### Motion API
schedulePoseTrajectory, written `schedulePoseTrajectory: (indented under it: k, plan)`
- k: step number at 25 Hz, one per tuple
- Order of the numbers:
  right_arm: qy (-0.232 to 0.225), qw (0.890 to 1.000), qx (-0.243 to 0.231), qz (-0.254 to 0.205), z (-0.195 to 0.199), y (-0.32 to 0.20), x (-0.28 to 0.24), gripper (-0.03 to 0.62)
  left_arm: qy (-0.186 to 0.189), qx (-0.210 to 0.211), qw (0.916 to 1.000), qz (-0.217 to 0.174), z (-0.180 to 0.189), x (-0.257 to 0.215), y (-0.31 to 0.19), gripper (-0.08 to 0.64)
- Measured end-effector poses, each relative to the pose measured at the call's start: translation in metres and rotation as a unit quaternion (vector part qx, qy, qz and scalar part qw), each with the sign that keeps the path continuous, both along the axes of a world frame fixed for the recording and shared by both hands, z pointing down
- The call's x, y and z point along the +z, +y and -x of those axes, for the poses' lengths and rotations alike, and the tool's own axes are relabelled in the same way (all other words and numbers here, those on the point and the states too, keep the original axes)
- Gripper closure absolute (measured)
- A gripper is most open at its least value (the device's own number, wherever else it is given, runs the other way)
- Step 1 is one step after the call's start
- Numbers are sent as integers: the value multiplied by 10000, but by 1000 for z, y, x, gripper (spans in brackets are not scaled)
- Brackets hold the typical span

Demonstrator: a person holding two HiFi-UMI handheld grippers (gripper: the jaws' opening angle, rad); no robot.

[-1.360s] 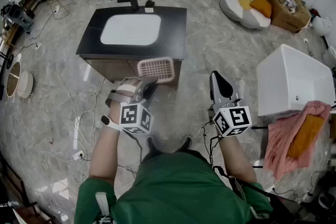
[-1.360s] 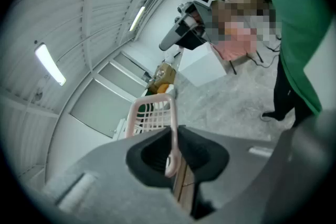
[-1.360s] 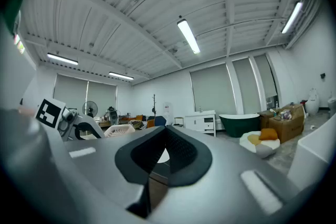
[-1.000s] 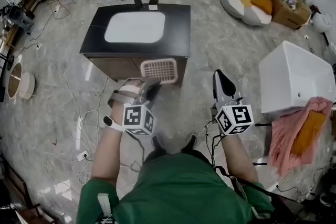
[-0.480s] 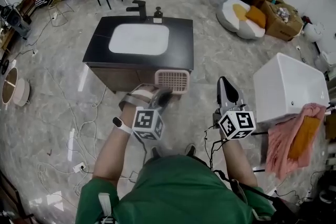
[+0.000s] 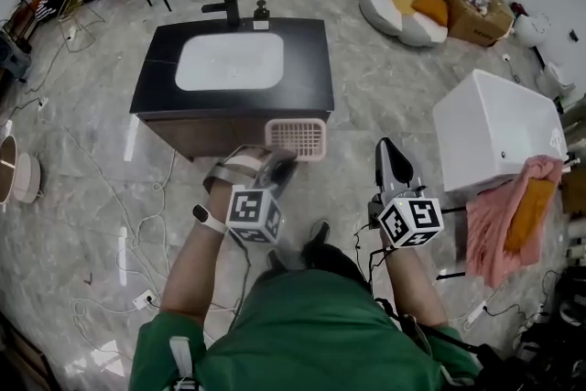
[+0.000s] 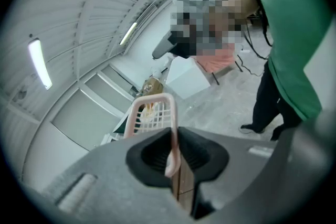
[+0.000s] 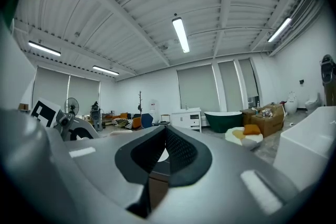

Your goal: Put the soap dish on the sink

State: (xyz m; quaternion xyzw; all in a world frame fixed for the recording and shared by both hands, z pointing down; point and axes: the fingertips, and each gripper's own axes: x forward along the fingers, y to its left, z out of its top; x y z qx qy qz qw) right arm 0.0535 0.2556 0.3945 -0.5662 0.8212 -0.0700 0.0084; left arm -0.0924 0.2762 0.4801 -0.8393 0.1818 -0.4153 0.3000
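1. The left gripper's (image 7: 176, 165) jaws are clamped on the rim of the pink slotted plastic soap dish (image 7: 152, 113).
2. The dish is held in front of the front right corner of the black-topped sink vanity with a white basin (image 6: 307, 59).
3. The right gripper's (image 8: 157, 157) jaws are together, with nothing between them.

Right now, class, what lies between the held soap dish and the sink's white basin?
Only bare dark countertop, as the head view shows. The left gripper holds the soap dish by the counter's front edge, short of the basin.
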Motion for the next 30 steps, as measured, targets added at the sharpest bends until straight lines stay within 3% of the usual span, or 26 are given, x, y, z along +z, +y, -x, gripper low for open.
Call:
schedulePoseTrajectory:
  k: [8,16,30]
  plan:
    - [-182,9992,-319,138,8,-79,11,591,-32,-125,9999,77,-6,3,-61,518]
    - [-469,9962,-713,154,-15,-163,15,591,-190,-288,9991,238,-42,5,-127,517]
    - [-779,9940,-735,242,-74,-229,18,591,-470,-454,9972,351,-87,7,-193,518]
